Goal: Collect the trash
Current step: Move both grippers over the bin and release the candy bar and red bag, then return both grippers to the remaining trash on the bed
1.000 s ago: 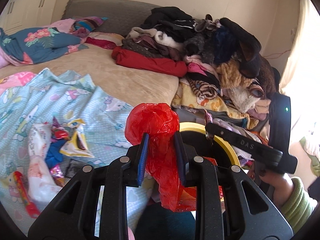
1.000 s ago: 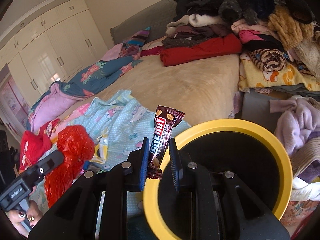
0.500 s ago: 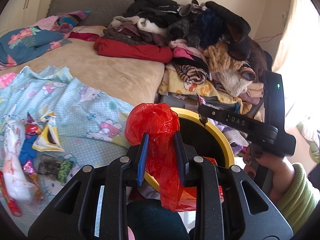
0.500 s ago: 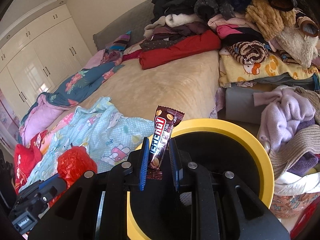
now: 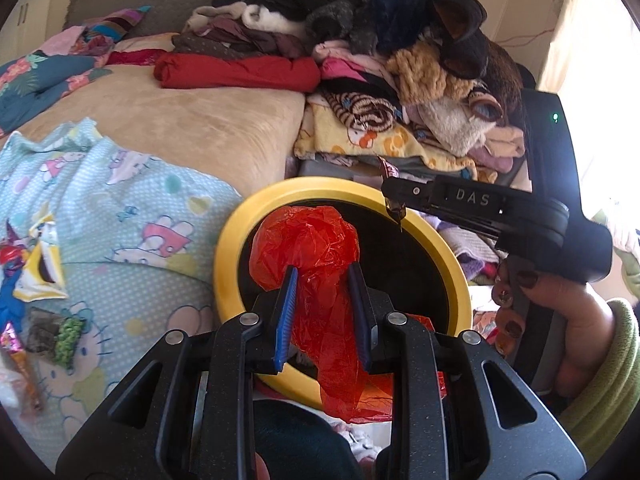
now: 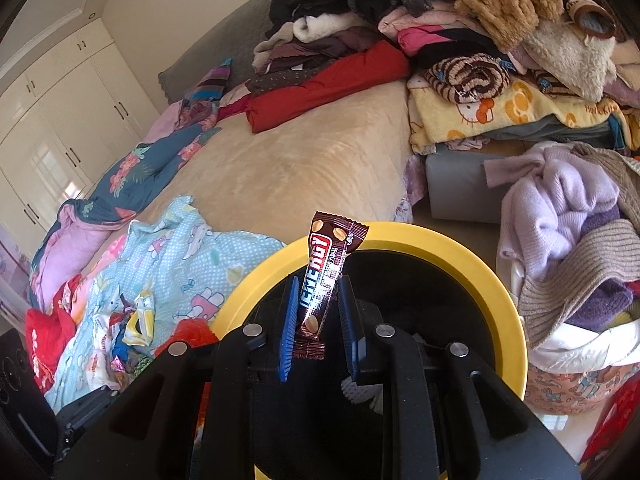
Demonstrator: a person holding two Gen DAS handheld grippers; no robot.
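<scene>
The left gripper (image 5: 322,294) tips down over the yellow bin (image 5: 230,248), and its fingers are clamped on a crumpled red plastic bag (image 5: 308,248) that hangs above the dark hole of the bin. The right gripper (image 6: 318,314) tips down too, its fingers clamped on a brown candy wrapper (image 6: 326,276) that stands up over the bin's rim. A hand (image 5: 560,312) in a green sleeve (image 5: 608,364) holds the right gripper's handle. More wrappers (image 5: 36,264) lie on the blue kitty sheet (image 5: 132,200) on the bed (image 5: 192,124)
</scene>
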